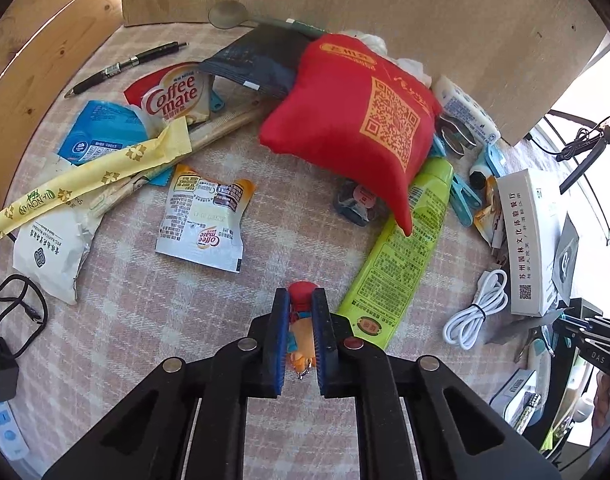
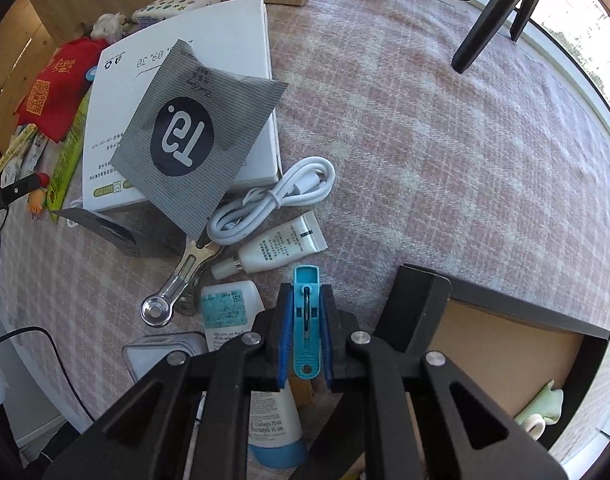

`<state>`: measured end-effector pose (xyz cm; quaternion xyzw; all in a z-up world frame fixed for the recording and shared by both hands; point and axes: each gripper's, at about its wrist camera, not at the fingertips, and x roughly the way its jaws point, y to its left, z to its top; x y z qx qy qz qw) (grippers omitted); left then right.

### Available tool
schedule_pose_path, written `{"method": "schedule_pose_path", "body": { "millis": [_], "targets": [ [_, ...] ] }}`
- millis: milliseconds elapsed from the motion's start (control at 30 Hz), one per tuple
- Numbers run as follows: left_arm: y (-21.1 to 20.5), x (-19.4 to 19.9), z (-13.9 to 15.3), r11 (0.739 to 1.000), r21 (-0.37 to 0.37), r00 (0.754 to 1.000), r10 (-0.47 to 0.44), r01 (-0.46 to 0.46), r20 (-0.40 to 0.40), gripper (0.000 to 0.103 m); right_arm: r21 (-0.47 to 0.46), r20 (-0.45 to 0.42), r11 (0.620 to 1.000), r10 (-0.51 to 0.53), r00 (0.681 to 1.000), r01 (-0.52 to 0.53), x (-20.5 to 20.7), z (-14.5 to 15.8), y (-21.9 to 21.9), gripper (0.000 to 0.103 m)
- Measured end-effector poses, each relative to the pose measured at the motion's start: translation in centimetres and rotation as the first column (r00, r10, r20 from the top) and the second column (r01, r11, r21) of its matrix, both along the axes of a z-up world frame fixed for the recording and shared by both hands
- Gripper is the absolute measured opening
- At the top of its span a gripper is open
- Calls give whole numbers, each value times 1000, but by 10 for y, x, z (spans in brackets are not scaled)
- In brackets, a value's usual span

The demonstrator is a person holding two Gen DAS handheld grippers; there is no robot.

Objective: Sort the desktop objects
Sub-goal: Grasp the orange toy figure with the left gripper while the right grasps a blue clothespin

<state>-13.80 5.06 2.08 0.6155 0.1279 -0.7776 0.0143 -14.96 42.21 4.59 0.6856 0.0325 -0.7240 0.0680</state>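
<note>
Left hand-held gripper [image 1: 299, 312] pinches figurine [image 1: 300, 322]; right hand-held gripper [image 2: 305, 320] pinches blue clip [image 2: 306, 320].

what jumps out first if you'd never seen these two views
In the left wrist view, the big red pouch with a yellow QR code sits mid-clutter, overlapping a lime green tube. Nearer the camera, the left gripper is shut on a small red-topped figurine. In the right wrist view, the right gripper pinches a blue clothes peg beside an open box.
</note>
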Motion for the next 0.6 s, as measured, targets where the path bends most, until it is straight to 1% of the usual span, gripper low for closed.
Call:
{"method": "schedule_pose_path", "body": {
  "millis": [67, 133, 167, 233, 300, 333, 433, 467, 500, 600],
  "targets": [
    [0, 0, 0, 1000, -4, 1000, -5, 5, 8, 11, 3, -4, 1000, 4, 1000, -4, 1, 2, -1, 12],
    [3, 0, -1, 1000, -2, 999, -22, 22, 25, 18, 2, -3, 1000, 7, 1000, -7, 1, 2, -1, 12],
    [6, 1, -2, 999, -9, 999, -36, 37, 30, 25, 2, 0, 1000, 8, 1000, -8, 2, 2, -1, 12],
    [12, 5, -4, 998, -36, 998, -54, 55, 37, 28, 5, 2, 1000, 13, 1000, -13, 2, 1, -2, 12],
    [13, 8, -10, 997, -36, 997, -63, 65, 43, 27, 6, 6, 1000, 16, 1000, -16, 2, 0, -3, 12],
    [11, 10, -9, 998, -24, 998, -51, 52, 28, 24, 10, 6, 1000, 18, 1000, -18, 2, 0, -5, 12],
    [3, 12, -9, 999, -23, 999, -23, 24, 30, 23, 11, 0, 1000, 11, 1000, -11, 1, 1, -1, 12],
    [1, 13, -7, 999, -26, 1000, -18, 18, 24, 23, 7, -7, 1000, 6, 1000, -6, 7, 4, -15, 12],
    [-2, 14, -4, 1000, -22, 1000, -17, 17, 17, 23, -1, -15, 1000, 4, 1000, -4, 12, 10, -19, 12],
    [-4, 19, 10, 1000, -19, 1000, -18, 18, -11, 23, -33, -39, 999, -11, 999, 10, 13, 25, -14, 12]
  ]
}}
